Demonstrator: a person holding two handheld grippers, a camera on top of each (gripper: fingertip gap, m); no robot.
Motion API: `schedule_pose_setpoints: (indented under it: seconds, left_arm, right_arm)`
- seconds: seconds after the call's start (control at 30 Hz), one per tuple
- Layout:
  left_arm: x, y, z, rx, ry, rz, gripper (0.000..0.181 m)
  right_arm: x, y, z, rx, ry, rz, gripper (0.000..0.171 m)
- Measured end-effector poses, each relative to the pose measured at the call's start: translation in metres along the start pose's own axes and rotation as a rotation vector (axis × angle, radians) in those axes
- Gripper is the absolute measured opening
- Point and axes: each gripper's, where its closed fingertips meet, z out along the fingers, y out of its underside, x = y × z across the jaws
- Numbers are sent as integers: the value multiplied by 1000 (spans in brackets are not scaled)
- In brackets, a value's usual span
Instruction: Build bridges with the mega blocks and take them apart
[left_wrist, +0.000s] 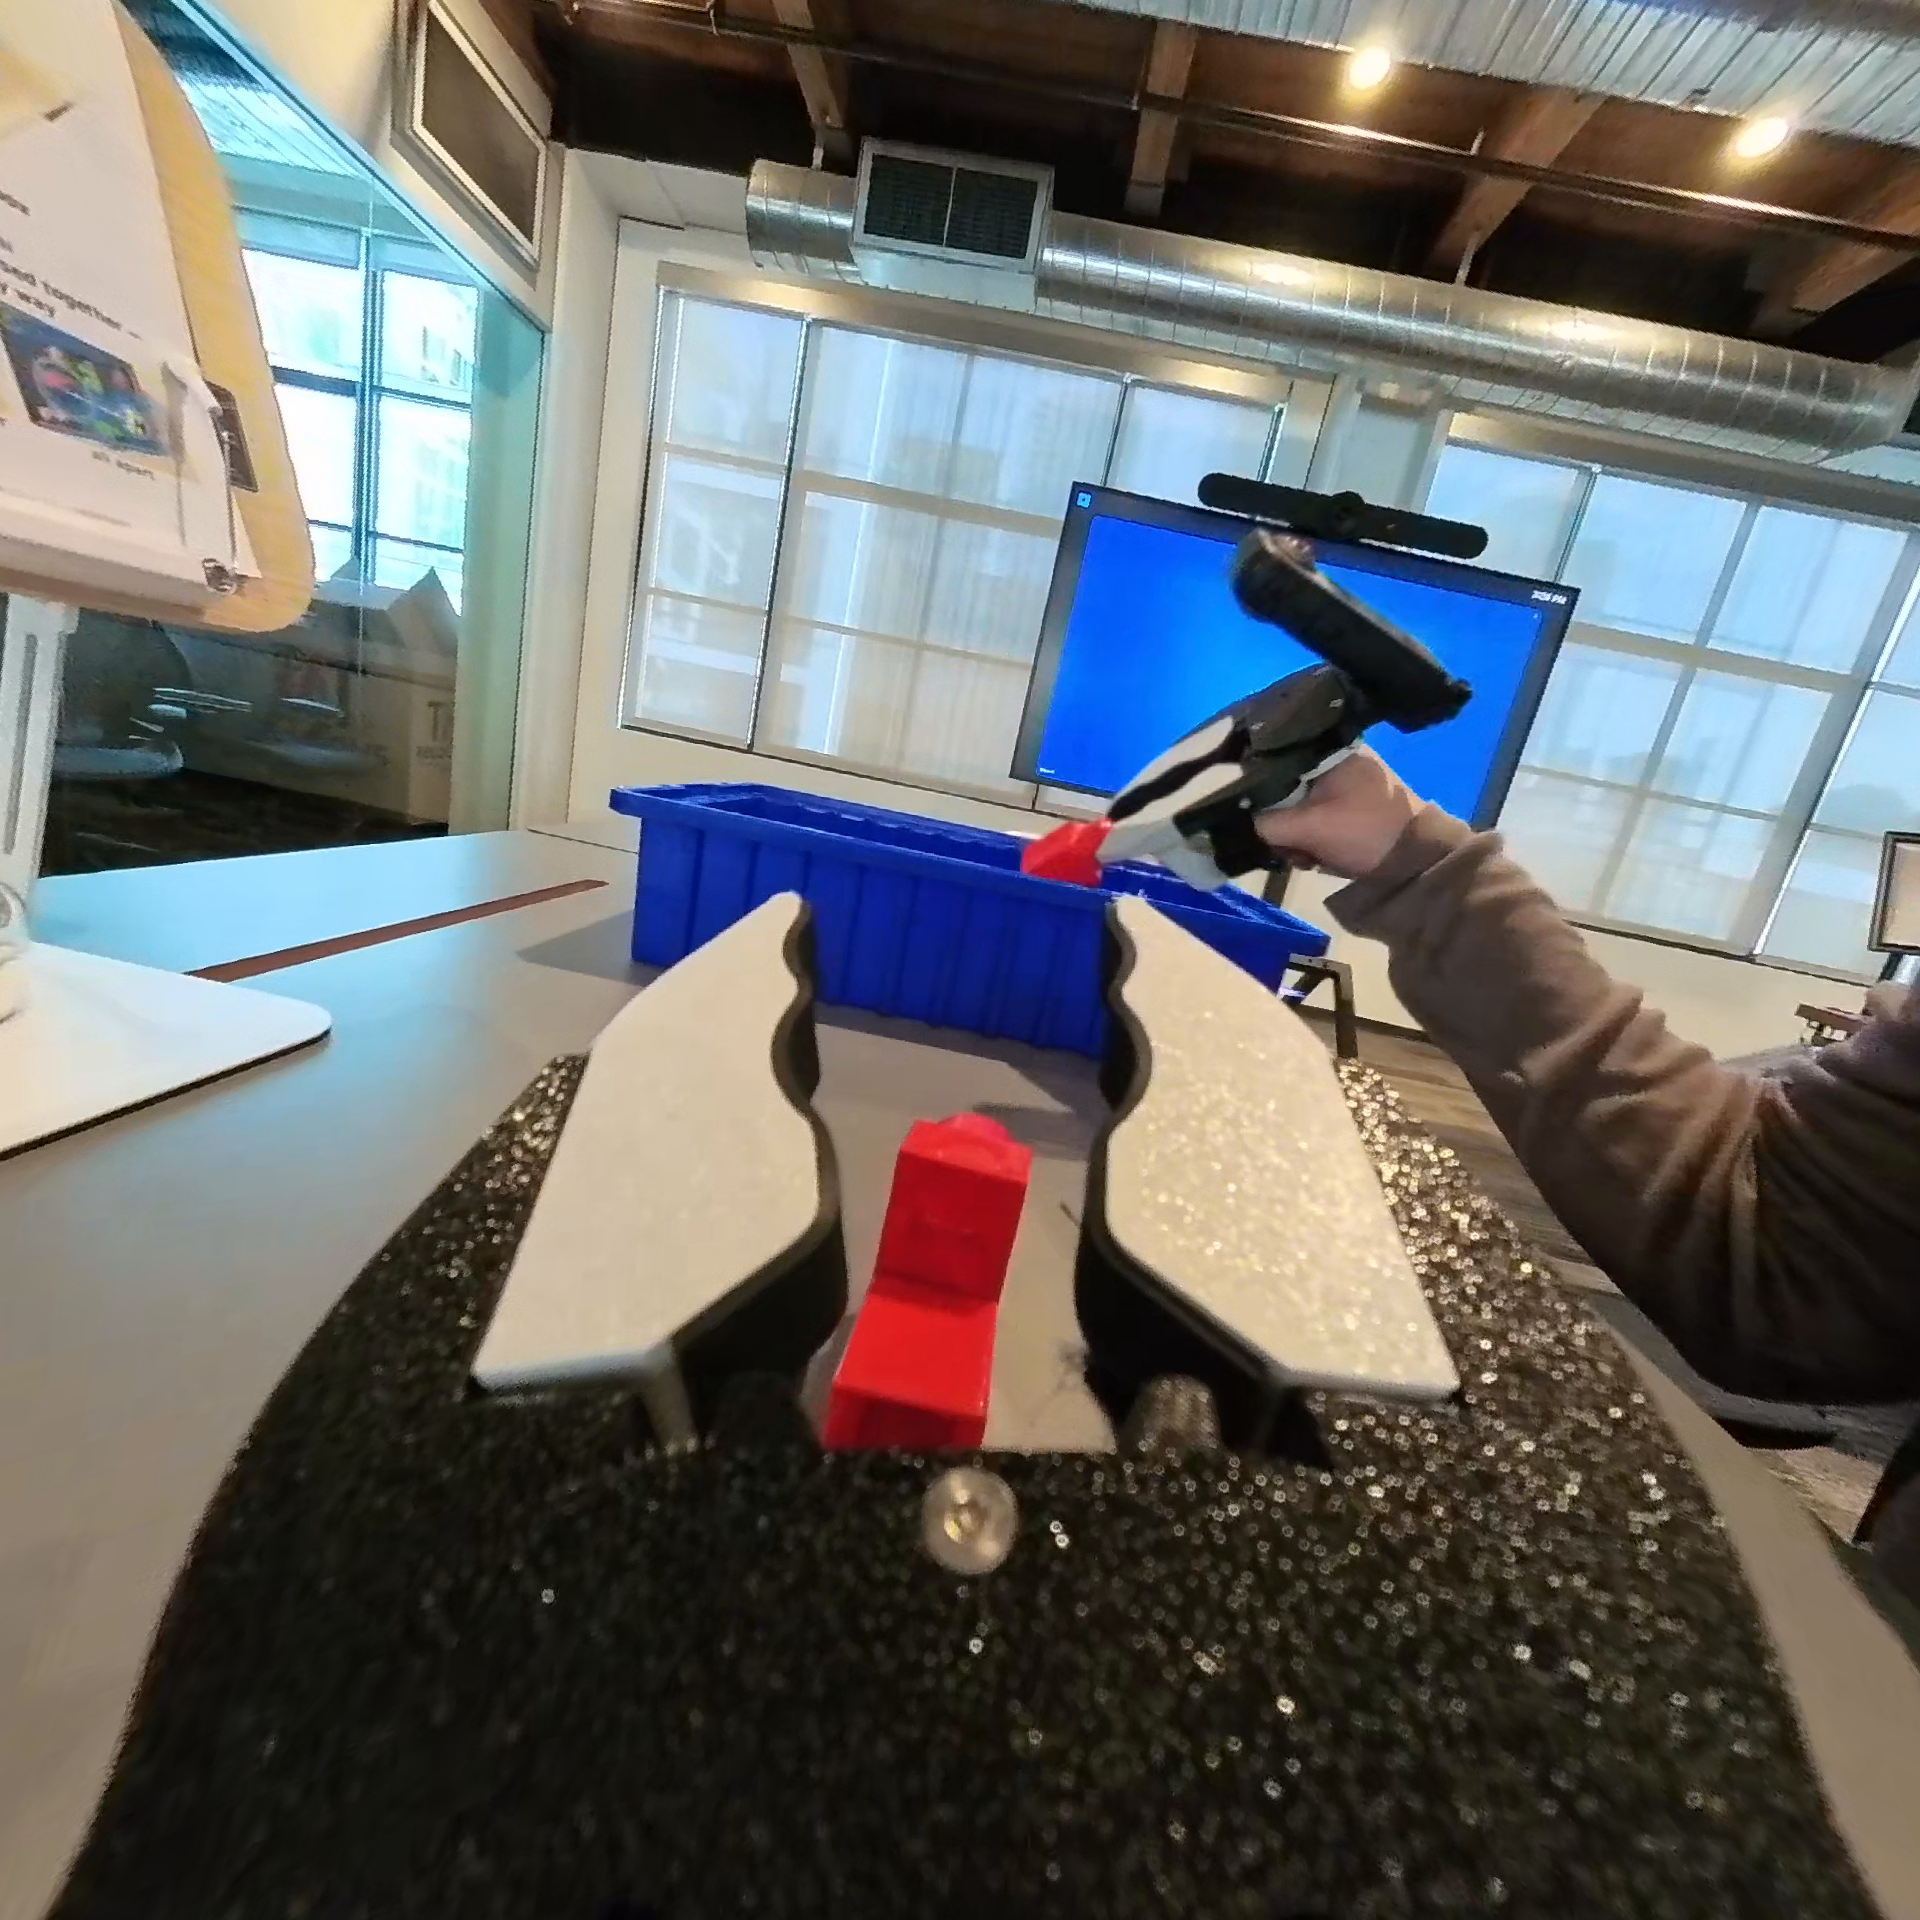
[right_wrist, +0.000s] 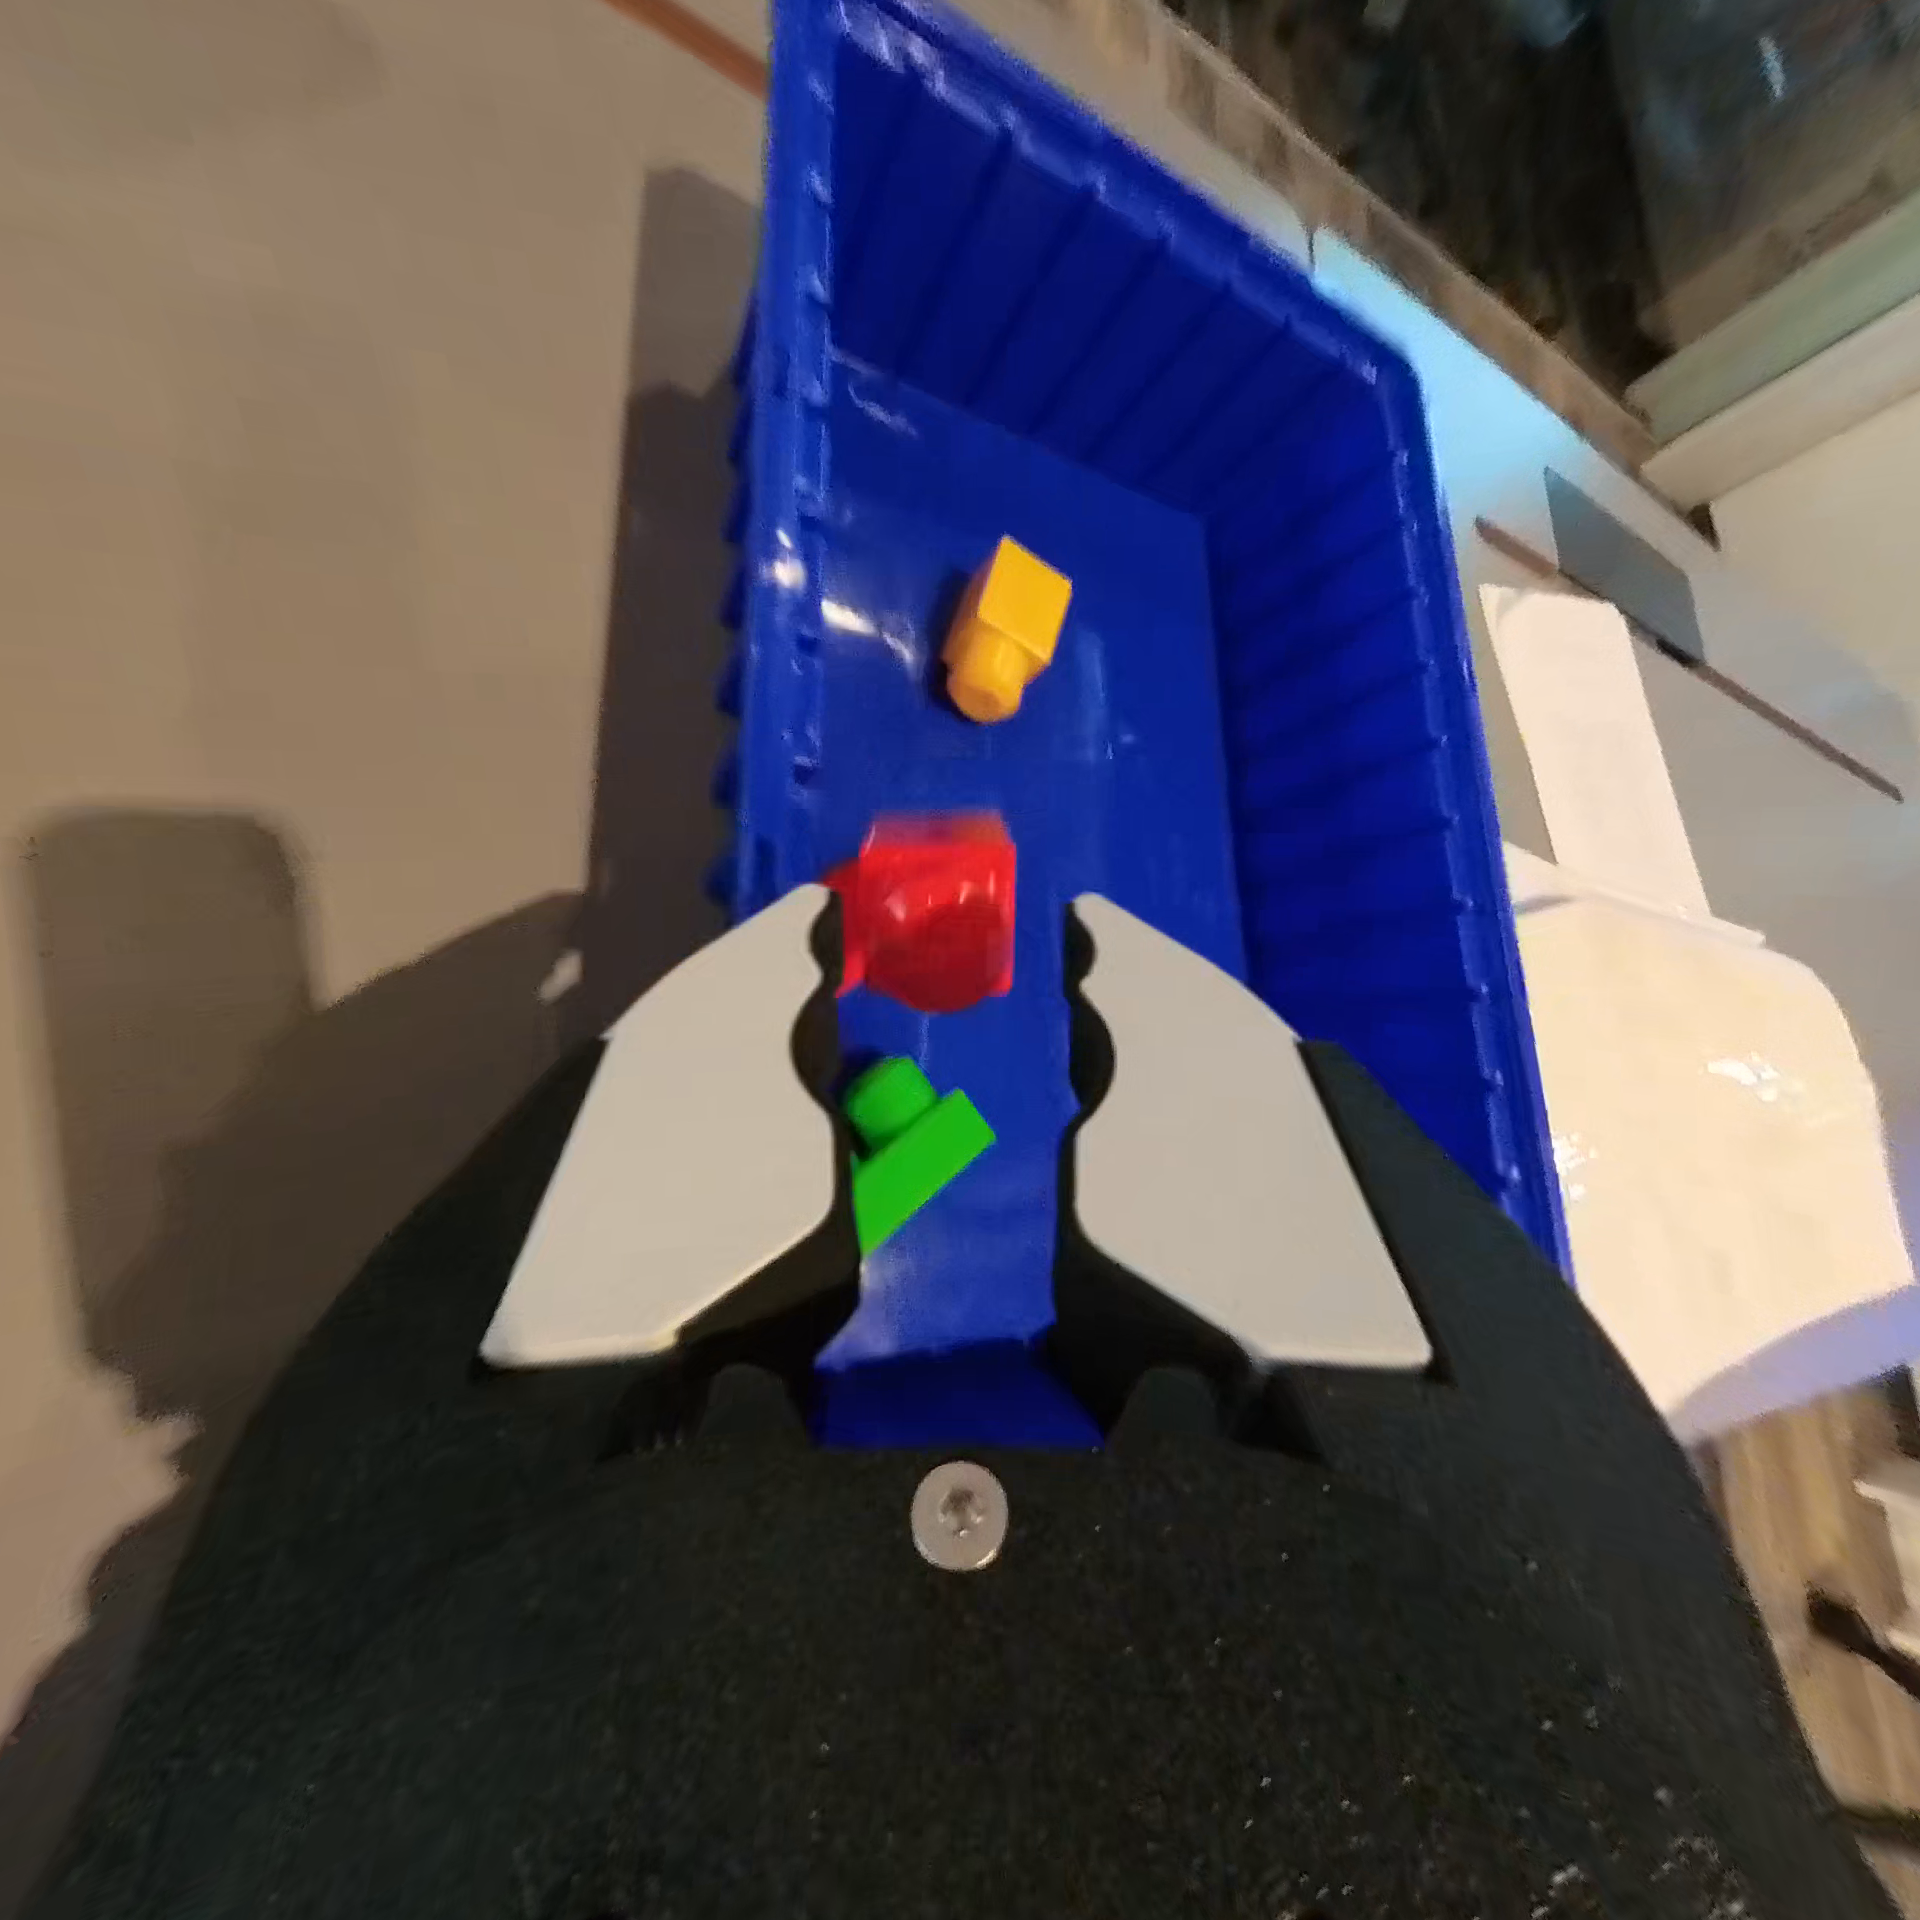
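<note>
My left gripper (left_wrist: 956, 914) is open, its fingers on either side of a red block stack (left_wrist: 940, 1299) of two pieces that stands on the grey table (left_wrist: 312, 1195). Neither finger touches the stack. My right gripper (right_wrist: 951, 904) is open over the blue bin (right_wrist: 1340, 727). A blurred red block (right_wrist: 935, 920) is at its tips, against the left finger only. The left wrist view shows that gripper (left_wrist: 1107, 831) and red block (left_wrist: 1062, 854) above the bin (left_wrist: 883, 925). A yellow block (right_wrist: 1008, 623) and a green block (right_wrist: 904, 1153) lie on the bin floor.
A white stand base (left_wrist: 125, 1039) with a printed sheet (left_wrist: 104, 312) above it is at the table's left. A blue screen (left_wrist: 1278, 665) stands behind the bin. A person's sleeve (left_wrist: 1621, 1122) reaches in from the right. A white object (right_wrist: 1662, 1091) sits beside the bin. The gap from one gripper's tips to the other's is roughly 35 centimeters. My left tips are about 40 centimeters from the green block (right_wrist: 904, 1153), my right tips only 11 centimeters.
</note>
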Motion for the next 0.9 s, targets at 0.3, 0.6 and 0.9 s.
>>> schedule_pose_setpoints:
  seconds: [0.3,0.6,0.9]
  left_arm:
    - [-1,1,1,-10,-5,-9,56]
    - [-1,3,1,-26,3,-22,53]
    - [1,8,4,-70,-6,12,63]
  right_arm:
    - [-178,-96,-45,519,-723,-347,53]
    - [-298,-84,-23,534,-1280,-313,73]
    - [-292,-97,-27,653,-1188,-323,36]
